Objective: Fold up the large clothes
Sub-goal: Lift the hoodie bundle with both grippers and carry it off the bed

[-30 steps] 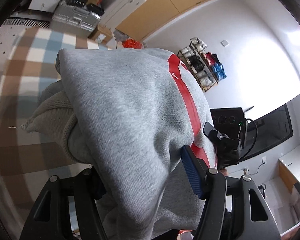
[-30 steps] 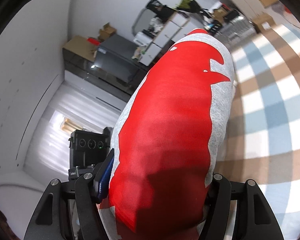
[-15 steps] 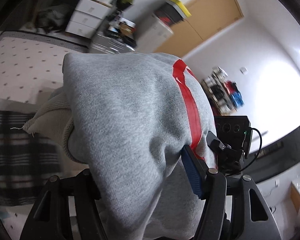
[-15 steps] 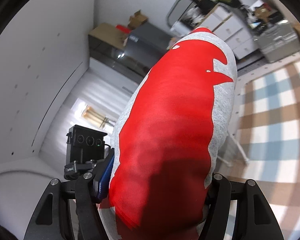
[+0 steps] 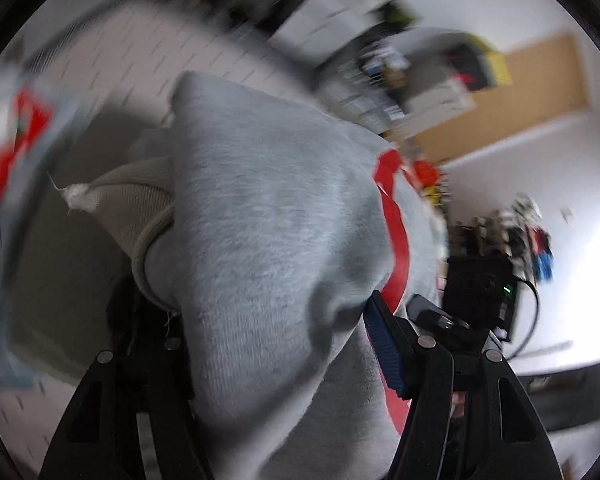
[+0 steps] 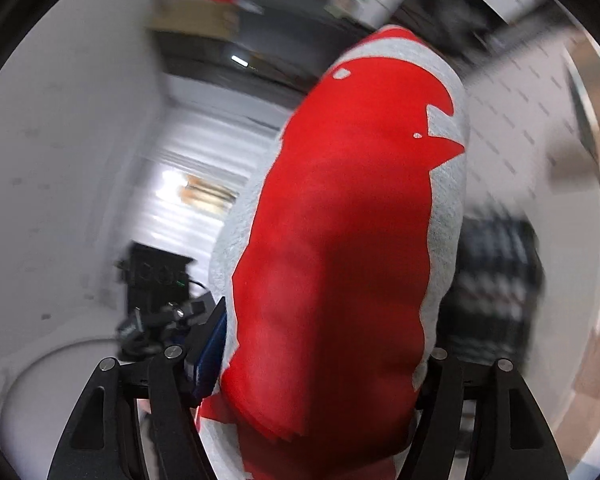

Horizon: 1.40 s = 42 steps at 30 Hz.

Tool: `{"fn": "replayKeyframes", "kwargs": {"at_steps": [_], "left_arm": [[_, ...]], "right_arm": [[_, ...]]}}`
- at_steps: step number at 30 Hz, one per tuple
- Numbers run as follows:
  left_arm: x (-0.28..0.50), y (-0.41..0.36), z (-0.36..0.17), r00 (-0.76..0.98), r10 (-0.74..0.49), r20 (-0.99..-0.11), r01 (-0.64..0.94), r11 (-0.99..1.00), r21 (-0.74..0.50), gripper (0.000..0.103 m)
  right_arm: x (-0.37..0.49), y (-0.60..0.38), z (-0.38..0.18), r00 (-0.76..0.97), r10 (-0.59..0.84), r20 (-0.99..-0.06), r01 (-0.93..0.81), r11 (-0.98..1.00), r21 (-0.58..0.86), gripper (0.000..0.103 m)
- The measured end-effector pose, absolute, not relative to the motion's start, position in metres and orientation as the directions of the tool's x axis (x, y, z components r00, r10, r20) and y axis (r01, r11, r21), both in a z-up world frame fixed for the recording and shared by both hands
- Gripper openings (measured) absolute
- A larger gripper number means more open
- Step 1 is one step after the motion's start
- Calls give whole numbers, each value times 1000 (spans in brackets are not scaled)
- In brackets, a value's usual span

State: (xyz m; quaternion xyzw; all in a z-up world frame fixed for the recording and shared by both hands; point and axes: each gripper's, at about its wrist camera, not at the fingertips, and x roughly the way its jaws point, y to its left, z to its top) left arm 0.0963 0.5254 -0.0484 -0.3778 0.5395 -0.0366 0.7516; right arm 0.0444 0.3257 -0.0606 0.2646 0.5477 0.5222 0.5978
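The room swept past in a blur: white walls, a wooden door (image 5: 540,92), cluttered shelves, and a pale dotted surface (image 5: 152,60) below me. My left tongs (image 5: 276,344) were clamped on a thick bundle of the grey sweatshirt (image 5: 268,216), its ribbed cuff (image 5: 140,208) bulging out on one side and a red stripe running down the other. My right tongs (image 6: 324,344) gripped the same sweatshirt (image 6: 448,216) where its big red print (image 6: 340,232) showed; those jaws had just eased a little wider, yet the cloth stayed wedged between the pads. The garment looked already folded into a compact stack, carried clear of any surface. I judged the folding mostly done, with only setting the stack down left.
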Motion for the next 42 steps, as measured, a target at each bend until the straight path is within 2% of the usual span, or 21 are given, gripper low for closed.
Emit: {"fn": "replayKeyframes", "kwargs": {"at_steps": [1,3,6,10,11,14,15,18,21,23,25,27,30,33,35,37,38,40,42], "left_arm": [[94,532,-64,425,-495,-758,-368,670,-644,61],[85,536,-73,478,-571,-668,-322,594,-737,61],[77,532,-57,508,-507,-696,-278,669,-690,61],[64,539,-52,522,-437,-732,-358,667,-653,61],[60,543,-49,528,-426,-735,-362,670,-648,61],[35,548,-26,576,-381,-723,-353,682,-641,61],[32,554,-18,595,-379,-709,-331,689,-645,61],[9,535,11,648,-398,-649,-218,720,-659,61],[-1,507,26,694,-473,-543,-28,735,-677,66],[4,497,11,696,-493,-522,32,748,-663,67],[29,491,-32,637,-499,-588,-46,736,-675,67],[45,497,-75,591,-520,-616,-126,695,-708,66],[48,506,-118,606,-561,-564,-136,625,-768,66],[44,517,-137,647,-594,-478,-99,555,-826,66],[43,521,-144,654,-616,-439,-76,523,-849,66],[45,525,-148,652,-628,-425,-63,513,-856,66],[46,526,-150,648,-630,-428,-62,517,-854,66],[44,531,-154,657,-621,-428,-54,527,-848,66],[45,536,-155,654,-635,-412,-45,510,-859,66]], "right_arm": [[43,327,-77,-136,906,-401,-348,335,876,71],[40,320,-80,-126,924,-361,-404,284,869,75],[37,315,-68,-112,900,-422,-449,333,829,78],[41,309,-50,-121,829,-546,-547,403,734,79],[40,307,-44,-107,807,-581,-580,424,695,81],[28,305,-19,-5,709,-705,-709,495,503,97],[31,307,-11,31,684,-729,-743,503,441,99],[22,305,15,154,600,-785,-818,523,240,99],[18,317,44,233,578,-782,-855,505,119,99],[10,337,63,248,604,-757,-871,481,98,99],[16,358,72,214,609,-764,-878,463,124,99],[23,383,76,194,611,-768,-874,462,147,99],[35,424,80,202,564,-801,-864,488,126,99],[46,470,66,181,472,-863,-854,511,100,99],[47,503,40,210,337,-918,-852,523,-3,99],[40,533,-1,232,149,-961,-872,470,-137,91],[37,542,-17,248,103,-963,-876,449,-178,90],[34,546,-36,272,68,-960,-873,437,-217,90],[43,545,-44,248,68,-966,-857,481,-186,90]]}}
